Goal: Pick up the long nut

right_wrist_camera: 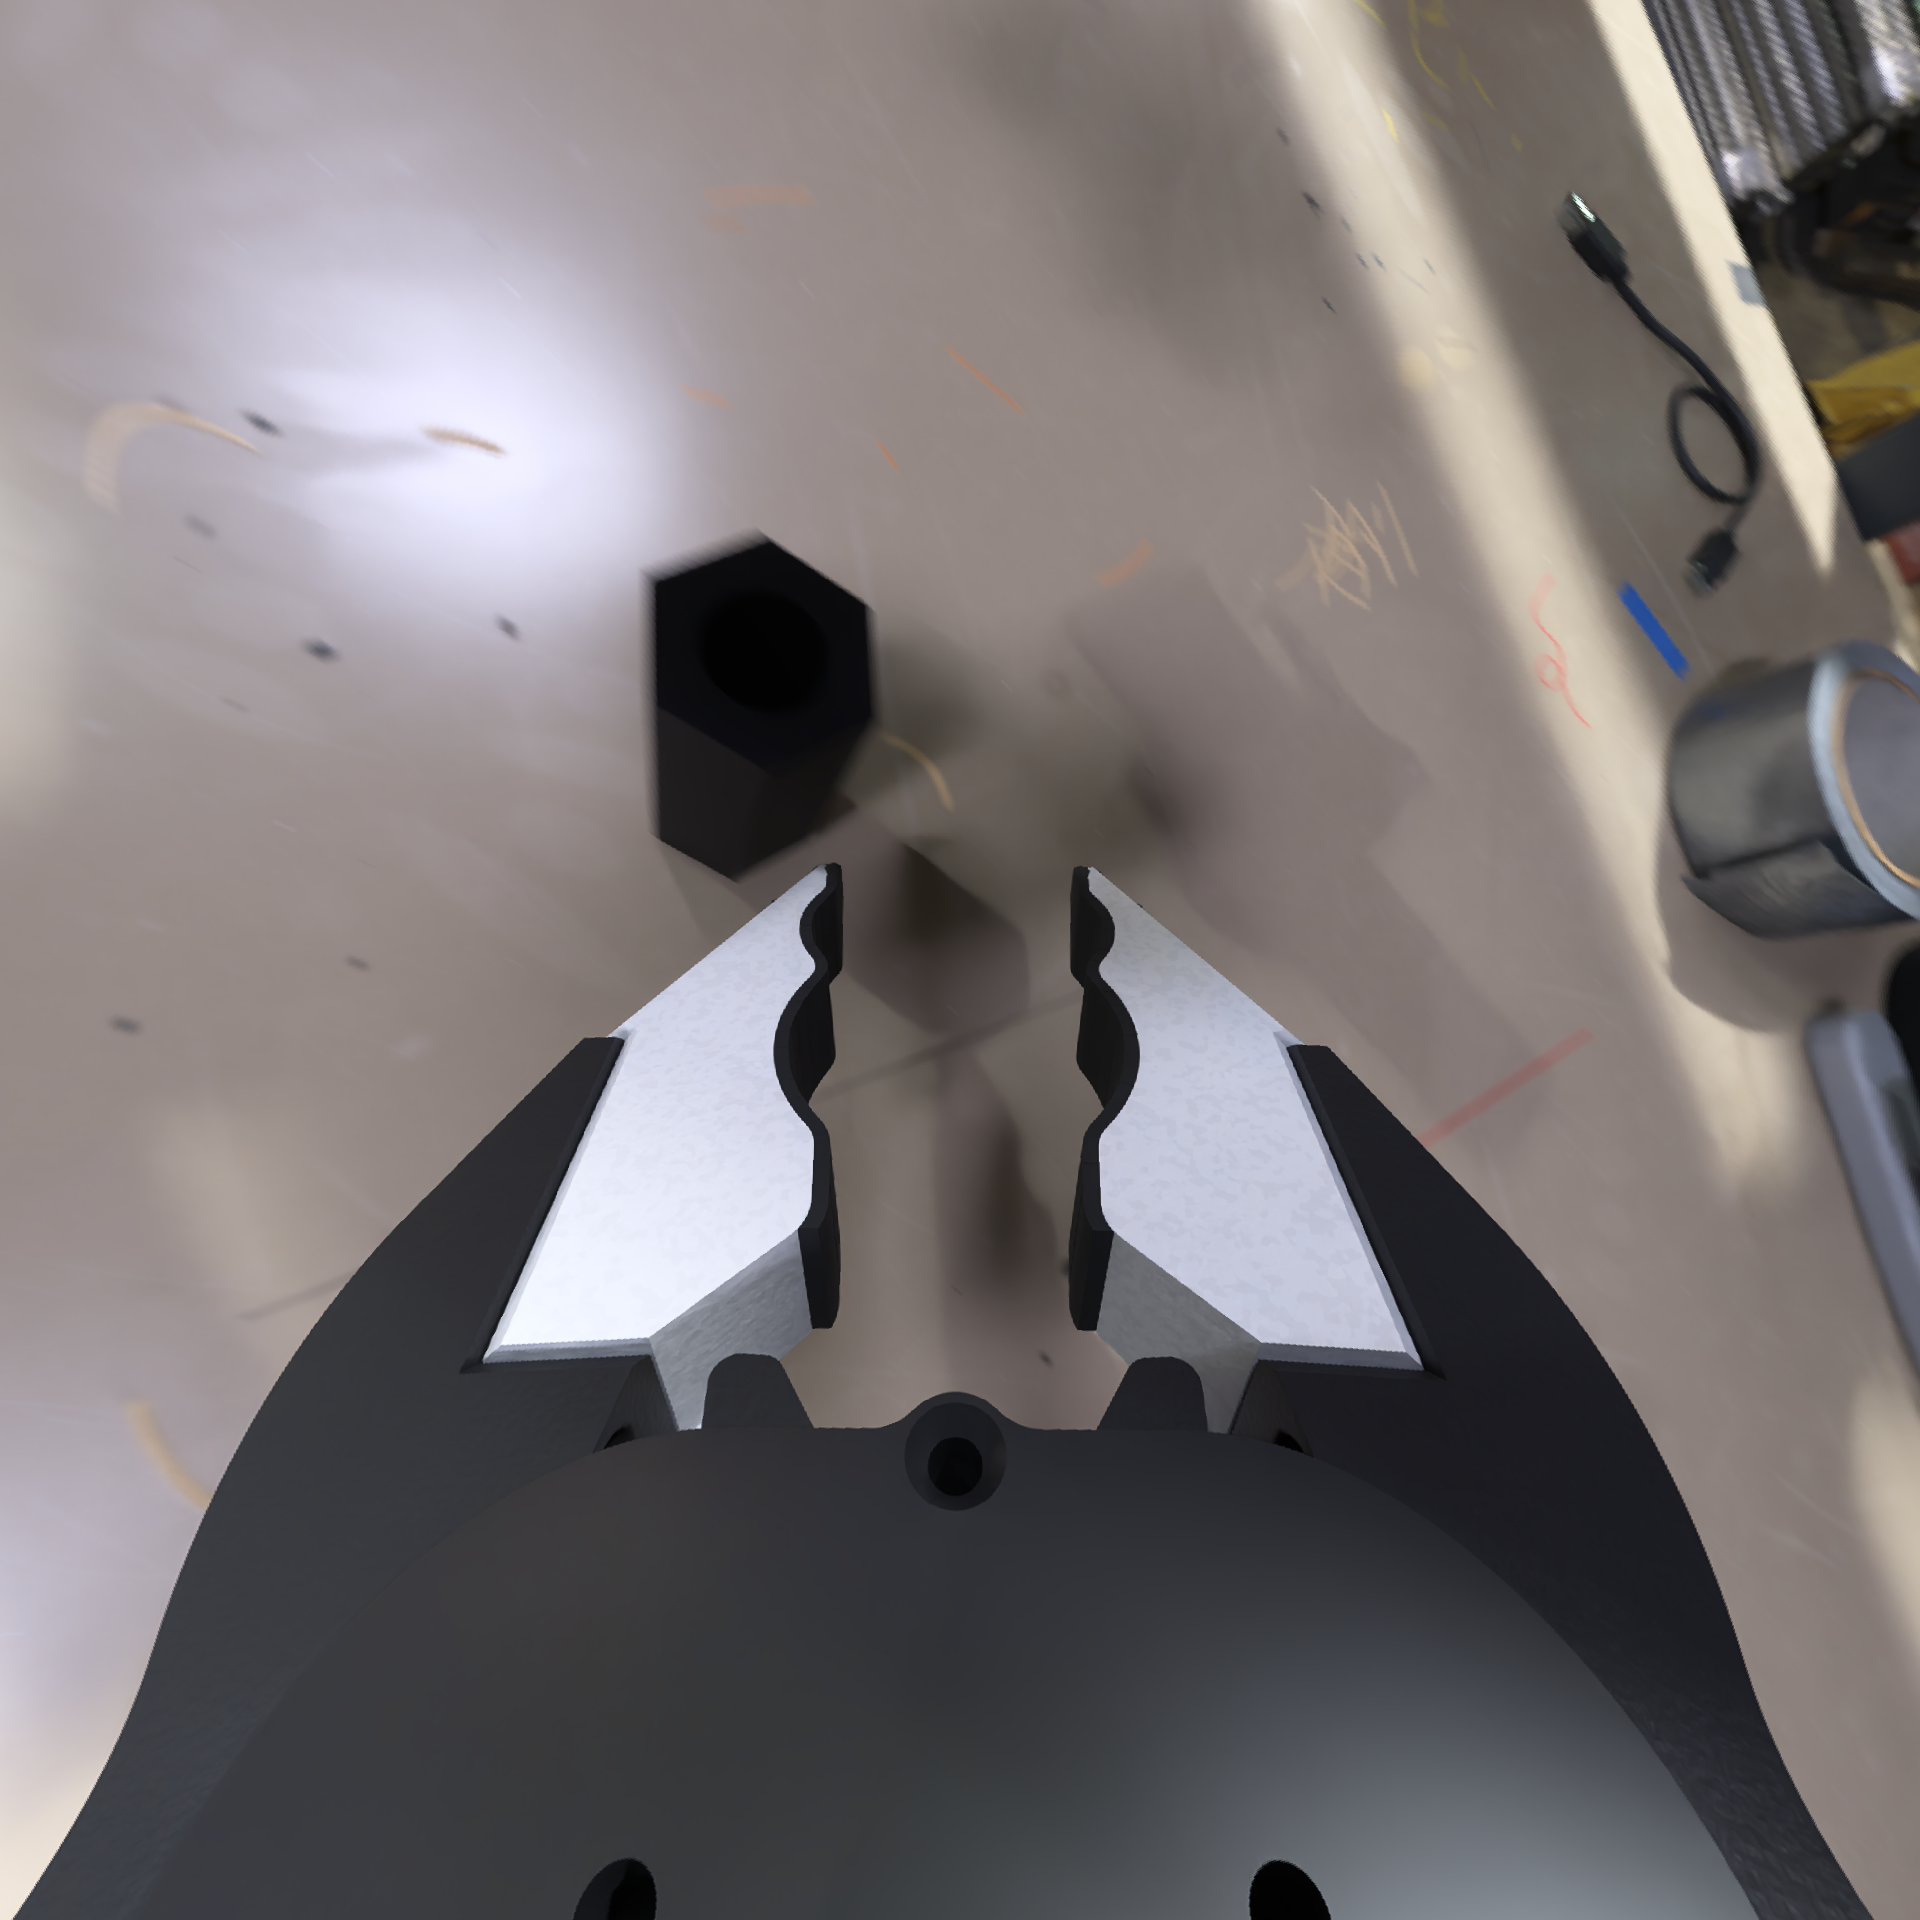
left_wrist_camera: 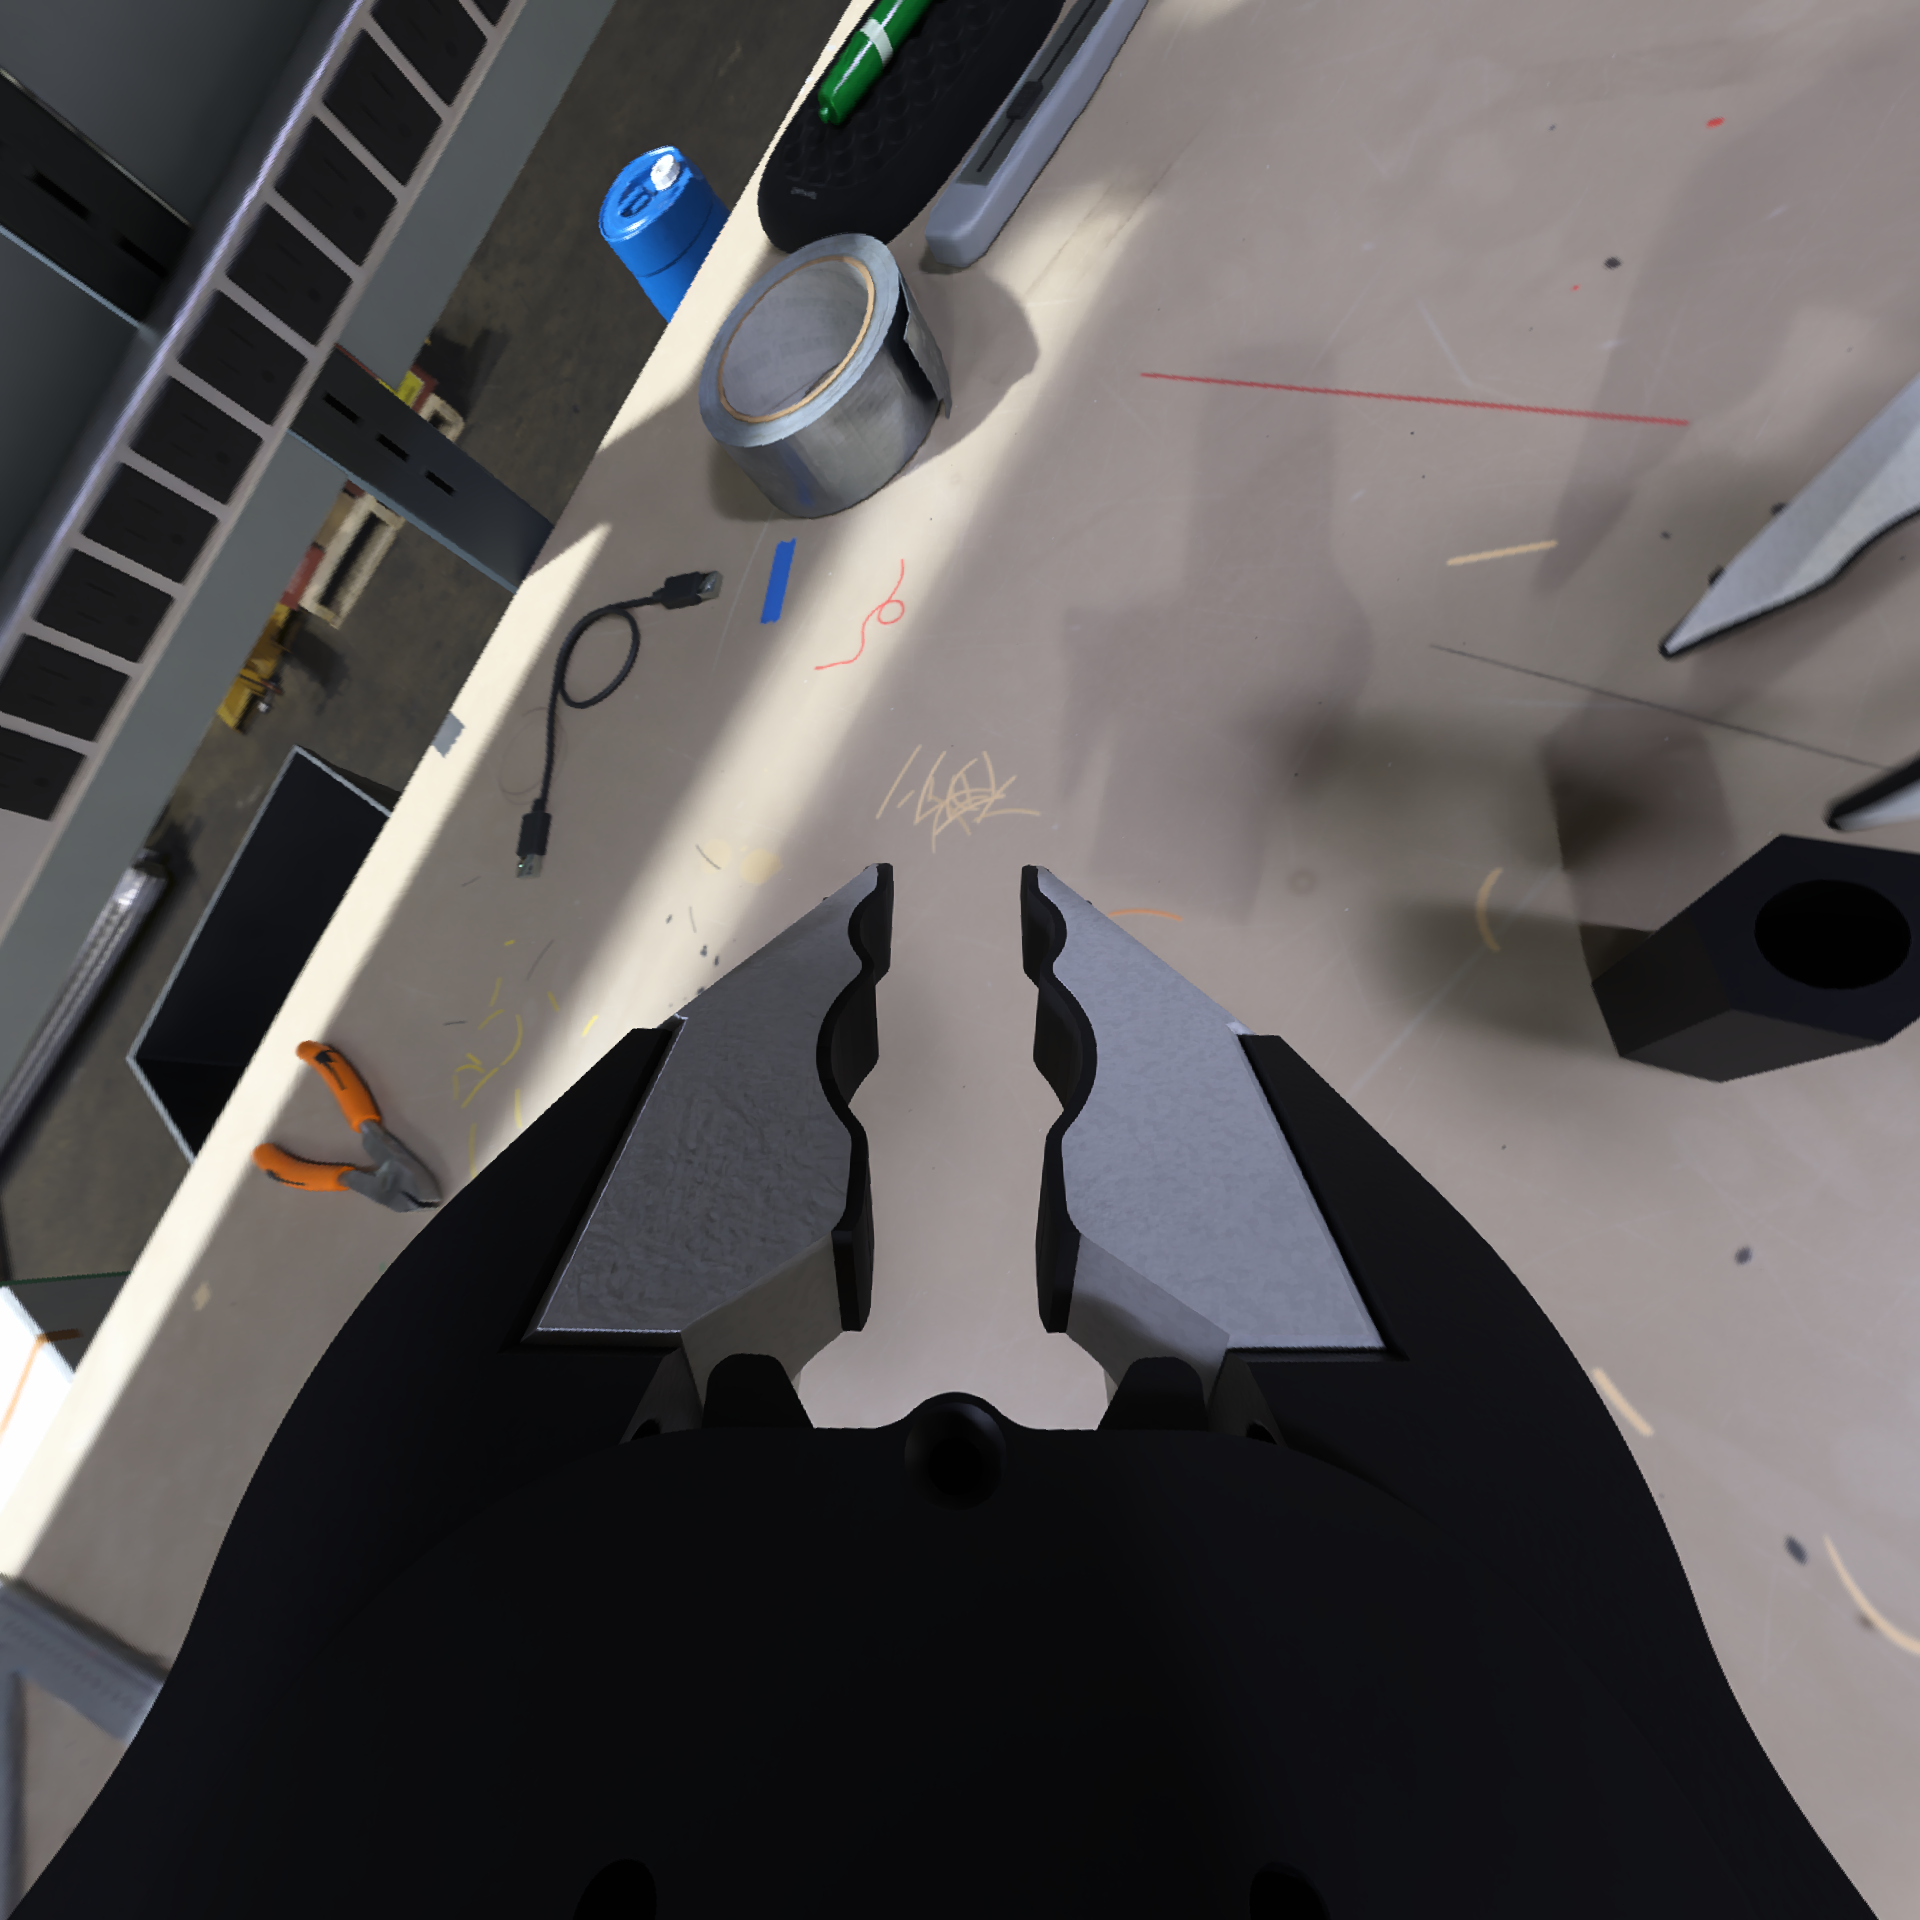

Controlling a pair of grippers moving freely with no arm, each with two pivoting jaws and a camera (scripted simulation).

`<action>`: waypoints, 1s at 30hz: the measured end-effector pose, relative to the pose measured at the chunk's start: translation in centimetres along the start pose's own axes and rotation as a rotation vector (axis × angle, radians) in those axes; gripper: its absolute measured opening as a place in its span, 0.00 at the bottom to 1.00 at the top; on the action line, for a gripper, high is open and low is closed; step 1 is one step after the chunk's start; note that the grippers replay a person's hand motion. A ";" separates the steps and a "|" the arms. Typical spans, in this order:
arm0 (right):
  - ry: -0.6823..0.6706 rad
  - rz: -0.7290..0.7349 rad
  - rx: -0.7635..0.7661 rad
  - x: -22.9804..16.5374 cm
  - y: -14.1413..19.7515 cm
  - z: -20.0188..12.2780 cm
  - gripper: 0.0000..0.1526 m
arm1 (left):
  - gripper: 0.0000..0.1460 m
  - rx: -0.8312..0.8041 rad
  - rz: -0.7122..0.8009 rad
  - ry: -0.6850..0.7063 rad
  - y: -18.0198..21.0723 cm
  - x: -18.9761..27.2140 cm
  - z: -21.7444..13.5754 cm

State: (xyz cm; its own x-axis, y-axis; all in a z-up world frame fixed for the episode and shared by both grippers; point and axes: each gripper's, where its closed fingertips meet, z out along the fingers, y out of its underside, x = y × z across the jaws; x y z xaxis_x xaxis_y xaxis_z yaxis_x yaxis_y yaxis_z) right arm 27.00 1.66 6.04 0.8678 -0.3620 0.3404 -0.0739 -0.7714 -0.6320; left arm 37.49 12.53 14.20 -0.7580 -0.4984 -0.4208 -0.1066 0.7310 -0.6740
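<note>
The long nut (right_wrist_camera: 756, 707) is a tall black hexagonal block with a round bore, standing upright on the beige table. In the right wrist view it sits just ahead and left of my right gripper (right_wrist_camera: 956, 878), which is open and empty above the table. In the left wrist view the long nut (left_wrist_camera: 1766, 966) is at the right edge, well right of my left gripper (left_wrist_camera: 956, 878), which is open and empty. The right gripper's fingers (left_wrist_camera: 1808, 540) show at the far right of the left wrist view, above the nut.
A grey duct tape roll (left_wrist_camera: 821, 379) (right_wrist_camera: 1797, 790), a black cable (left_wrist_camera: 592, 686) (right_wrist_camera: 1704, 416), orange pliers (left_wrist_camera: 348, 1132), a blue can (left_wrist_camera: 660, 223), a grey utility knife (left_wrist_camera: 1029, 135) and a black pad with a green marker (left_wrist_camera: 883, 125) lie near the table edge (left_wrist_camera: 499, 665).
</note>
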 end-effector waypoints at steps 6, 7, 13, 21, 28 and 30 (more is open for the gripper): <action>-0.070 -0.025 -0.010 -4.8 -3.5 1.7 0.46 | 0.16 -0.015 0.067 -0.012 -0.2 0.2 -1.0; -0.063 -0.042 -0.036 -5.4 -3.6 2.3 0.51 | 0.15 -0.015 0.071 -0.010 -0.3 0.4 -1.0; -0.058 -0.047 -0.117 -6.9 -4.0 4.6 0.76 | 0.16 -0.019 0.086 -0.003 -0.4 0.8 -0.9; -0.055 0.001 -0.117 -5.7 -3.2 5.7 0.90 | 0.16 -0.016 0.090 -0.001 -0.2 0.6 -1.0; -0.104 0.079 -0.088 -5.3 -3.1 5.4 0.88 | 0.16 -0.036 0.122 0.040 0.1 1.7 -0.6; -0.109 0.062 -0.069 -5.3 -3.3 5.4 0.85 | 0.16 -0.050 0.144 0.047 0.3 2.2 -0.4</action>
State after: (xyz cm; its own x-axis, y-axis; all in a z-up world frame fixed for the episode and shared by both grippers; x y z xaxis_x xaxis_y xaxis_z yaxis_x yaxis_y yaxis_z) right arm 25.34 8.96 2.57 0.9087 -0.3534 0.2222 -0.1587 -0.7849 -0.5990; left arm 35.59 11.82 13.34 -0.7967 -0.3656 -0.4812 -0.0261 0.8163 -0.5771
